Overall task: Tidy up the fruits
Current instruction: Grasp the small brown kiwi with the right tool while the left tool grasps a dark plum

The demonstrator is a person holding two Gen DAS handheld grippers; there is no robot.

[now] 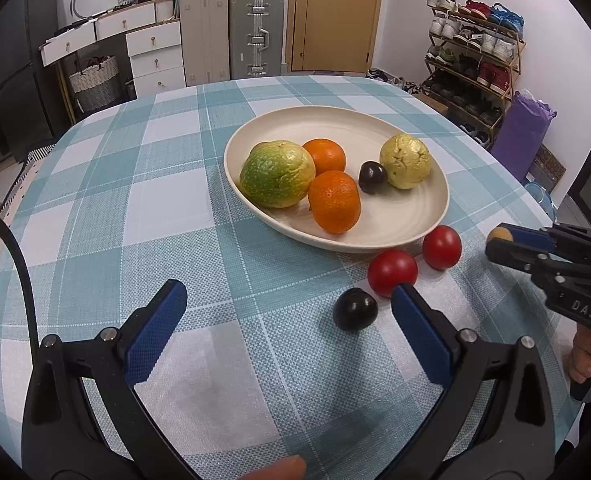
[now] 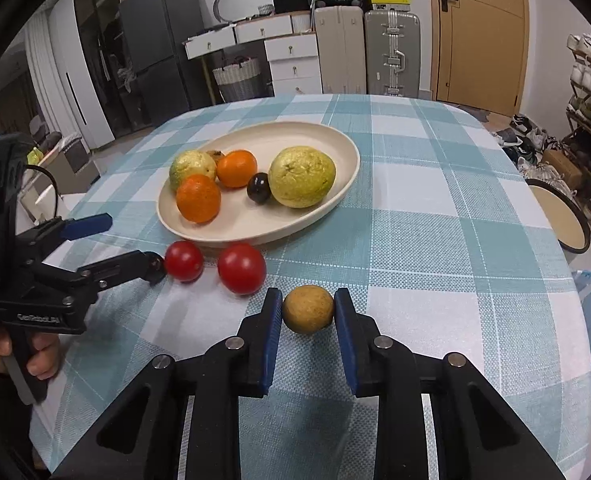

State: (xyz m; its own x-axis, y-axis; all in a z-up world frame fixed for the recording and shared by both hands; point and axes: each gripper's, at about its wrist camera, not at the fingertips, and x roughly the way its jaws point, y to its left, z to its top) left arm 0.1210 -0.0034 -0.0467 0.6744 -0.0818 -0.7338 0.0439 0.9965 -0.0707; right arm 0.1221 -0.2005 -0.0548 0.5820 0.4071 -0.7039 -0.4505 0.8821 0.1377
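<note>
A cream oval plate (image 1: pixel 399 216) on the checked tablecloth holds two guavas (image 1: pixel 277 174), two oranges (image 1: pixel 334 201) and a dark plum (image 1: pixel 371 177). In front of the plate two red tomatoes (image 1: pixel 392 273) (image 1: pixel 442 247) and a second dark plum (image 1: pixel 354 309) lie on the cloth. My left gripper (image 1: pixel 287 292) stands open low over the cloth, and that plum is just inside its right finger. My right gripper (image 2: pixel 307 304) is shut on a small round brown fruit (image 2: pixel 307 309), both blue pads pressing its sides, right of the tomatoes (image 2: pixel 241 268).
The round table's edge (image 2: pixel 575 280) curves away at the right, with a stool (image 2: pixel 563 216) and a shoe rack (image 1: pixel 475 60) beyond it. Suitcases (image 1: pixel 255 32) and white drawers (image 1: pixel 155 56) stand behind the table. A hand (image 2: pixel 35 356) holds the left gripper's handle.
</note>
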